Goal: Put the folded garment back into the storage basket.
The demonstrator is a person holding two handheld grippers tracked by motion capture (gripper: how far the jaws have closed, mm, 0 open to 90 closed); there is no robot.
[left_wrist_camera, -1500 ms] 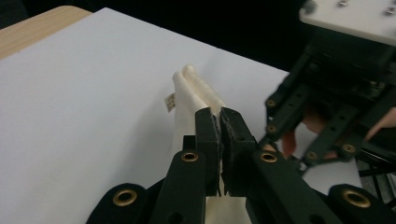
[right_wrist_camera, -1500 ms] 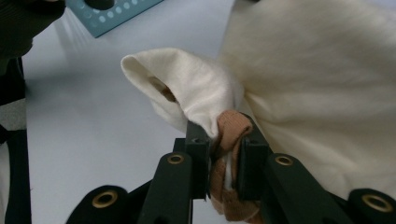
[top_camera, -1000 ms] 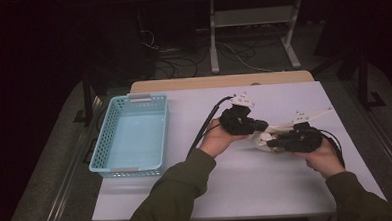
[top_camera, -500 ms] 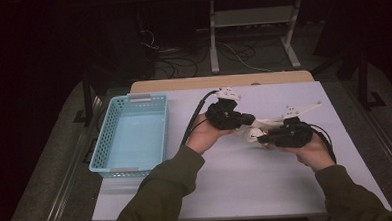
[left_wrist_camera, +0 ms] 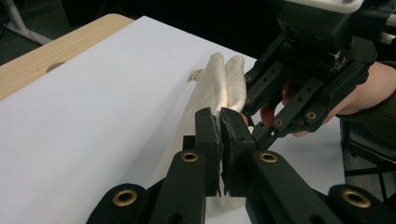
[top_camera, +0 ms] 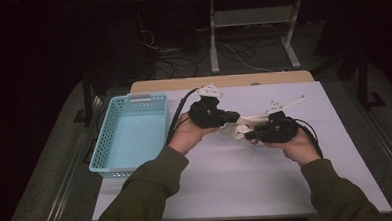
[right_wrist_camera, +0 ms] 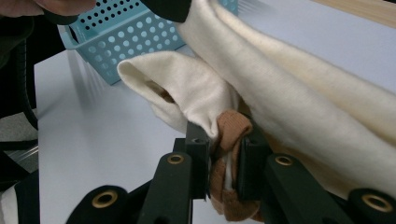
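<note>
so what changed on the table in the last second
Both hands slid toward the light blue perforated plastic basket, carrying the cream sock with the brown cuff along between them. The left gripper stays shut on the sock's cream end and the right gripper stays clamped on its brown cuff. The basket and the white table did not move.

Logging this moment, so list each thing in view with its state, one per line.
Cream fabric socks with brown cuff: bunched together, held off the table between both claws.
Left claw: shut on the cream fabric.
Right claw: shut on the brown cuff end.
Light blue perforated plastic basket: upright, empty, at the table's left side.
White table: bare beneath the hands.
</note>
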